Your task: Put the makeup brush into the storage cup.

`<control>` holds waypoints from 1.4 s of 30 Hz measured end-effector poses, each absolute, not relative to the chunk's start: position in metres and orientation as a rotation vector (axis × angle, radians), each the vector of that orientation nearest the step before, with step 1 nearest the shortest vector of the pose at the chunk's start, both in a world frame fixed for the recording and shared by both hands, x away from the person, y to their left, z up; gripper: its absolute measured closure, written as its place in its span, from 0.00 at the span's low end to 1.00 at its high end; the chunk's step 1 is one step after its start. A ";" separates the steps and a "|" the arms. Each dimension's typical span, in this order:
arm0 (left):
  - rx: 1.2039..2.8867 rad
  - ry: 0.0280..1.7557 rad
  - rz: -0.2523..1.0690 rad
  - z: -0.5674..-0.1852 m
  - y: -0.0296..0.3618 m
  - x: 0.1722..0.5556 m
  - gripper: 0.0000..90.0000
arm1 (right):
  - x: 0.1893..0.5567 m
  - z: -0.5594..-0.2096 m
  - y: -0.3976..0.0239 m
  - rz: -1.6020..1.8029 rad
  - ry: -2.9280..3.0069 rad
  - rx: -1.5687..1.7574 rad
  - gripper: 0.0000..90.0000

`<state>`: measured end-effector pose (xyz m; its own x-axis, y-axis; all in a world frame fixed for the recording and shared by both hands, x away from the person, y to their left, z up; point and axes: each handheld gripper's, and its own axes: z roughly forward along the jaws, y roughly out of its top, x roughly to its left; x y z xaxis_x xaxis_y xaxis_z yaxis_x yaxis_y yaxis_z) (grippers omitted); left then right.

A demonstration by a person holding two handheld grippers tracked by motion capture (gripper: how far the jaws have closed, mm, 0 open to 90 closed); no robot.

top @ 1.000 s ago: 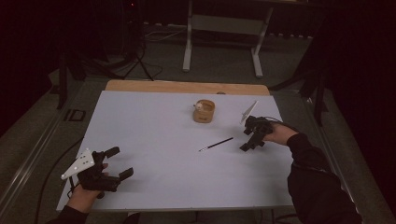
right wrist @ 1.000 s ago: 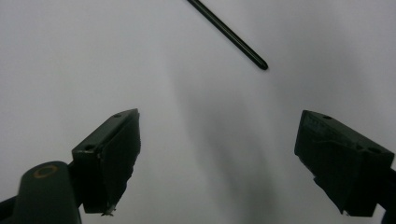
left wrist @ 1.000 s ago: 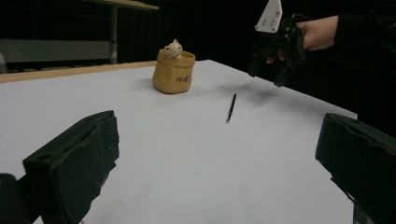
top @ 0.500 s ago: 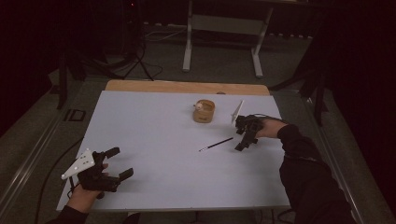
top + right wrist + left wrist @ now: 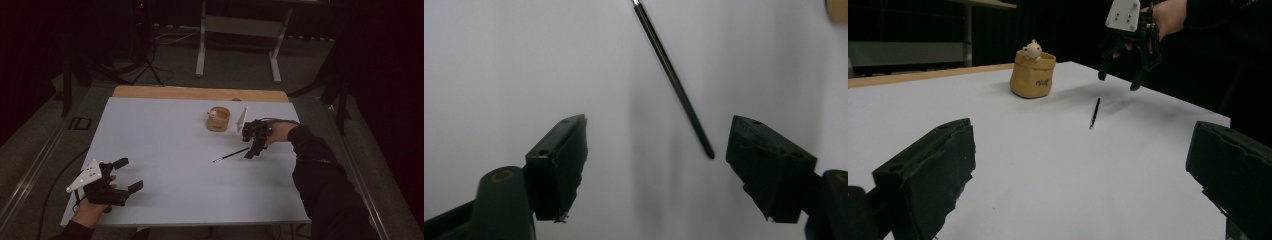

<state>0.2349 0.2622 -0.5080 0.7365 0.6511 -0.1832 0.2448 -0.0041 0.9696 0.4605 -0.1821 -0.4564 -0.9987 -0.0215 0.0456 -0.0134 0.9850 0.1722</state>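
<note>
At lower left of the high view, the left tool (image 5: 122, 175) rests low, jaws spread wide. At centre right, the right tool (image 5: 252, 150) points downward, its jaws apart and just been closing, nothing clamped.

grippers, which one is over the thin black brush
The right gripper, hovering open above the thin black brush; the left gripper sits far off near the table's front edge.

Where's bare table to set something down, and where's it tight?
Widest free patch: the white table centre, between the left tool, open at the near-left edge, and the thin black pen. The far-left corner is also bare. Crowded: right of centre, where the tan sack-shaped pot, the pen and the right tool, open above the pen's end, sit close.
</note>
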 end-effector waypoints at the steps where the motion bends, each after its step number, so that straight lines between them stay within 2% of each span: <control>1: 1.580 0.745 0.371 -0.508 0.262 0.235 0.00 | 0.460 -0.456 -0.180 -0.274 -3.101 0.085 0.31; 5: 1.571 0.748 0.367 -0.508 0.263 0.235 0.00 | 0.458 -0.453 -0.171 -0.280 -3.120 0.166 0.30; 9: 1.574 0.744 0.360 -0.508 0.263 0.235 0.00 | 0.454 -0.455 -0.164 -0.286 -3.105 0.220 0.24; 14: 1.573 0.747 0.354 -0.509 0.263 0.236 0.00 | 0.450 -0.460 -0.159 -0.281 -3.080 0.313 0.23; 16: 1.572 0.747 0.350 -0.509 0.263 0.236 0.00 | 0.450 -0.463 -0.157 -0.267 -3.088 0.329 0.21; 17: 1.572 0.747 0.350 -0.509 0.263 0.236 0.00 | 0.450 -0.465 -0.155 -0.254 -3.093 0.328 0.15; 24: 1.569 0.748 0.345 -0.510 0.263 0.236 0.00 | 0.449 -0.475 -0.147 -0.130 -3.045 0.261 0.15; 26: 1.569 0.749 0.343 -0.510 0.263 0.236 0.00 | 0.447 -0.477 -0.144 -0.123 -3.089 0.341 0.20; 28: 1.568 0.751 0.343 -0.510 0.263 0.236 0.00 | 0.446 -0.476 -0.143 -0.153 -3.119 0.376 0.33; 30: 1.567 0.753 0.342 -0.510 0.264 0.237 0.00 | 0.445 -0.475 -0.142 -0.162 -3.121 0.401 0.36; 31: 1.568 0.754 0.341 -0.510 0.263 0.237 0.00 | 0.444 -0.476 -0.139 -0.167 -3.131 0.477 0.50; 32: 1.568 0.754 0.341 -0.510 0.263 0.237 0.00 | 0.444 -0.476 -0.139 -0.167 -3.131 0.477 0.50; 33: 1.569 0.753 0.342 -0.510 0.263 0.237 0.00 | 0.443 -0.476 -0.138 -0.179 -3.138 0.490 0.55; 37: 1.569 0.754 0.343 -0.510 0.264 0.237 0.00 | 0.441 -0.481 -0.132 -0.165 -3.138 0.558 0.57; 38: 1.569 0.754 0.342 -0.510 0.264 0.237 0.00 | 0.440 -0.483 -0.130 -0.172 -3.162 0.611 0.64; 40: 1.570 0.754 0.341 -0.511 0.264 0.237 0.00 | 0.440 -0.483 -0.129 -0.185 -3.175 0.613 0.65; 42: 1.570 0.754 0.340 -0.511 0.264 0.237 0.00 | 0.441 -0.483 -0.127 -0.199 -3.181 0.637 0.70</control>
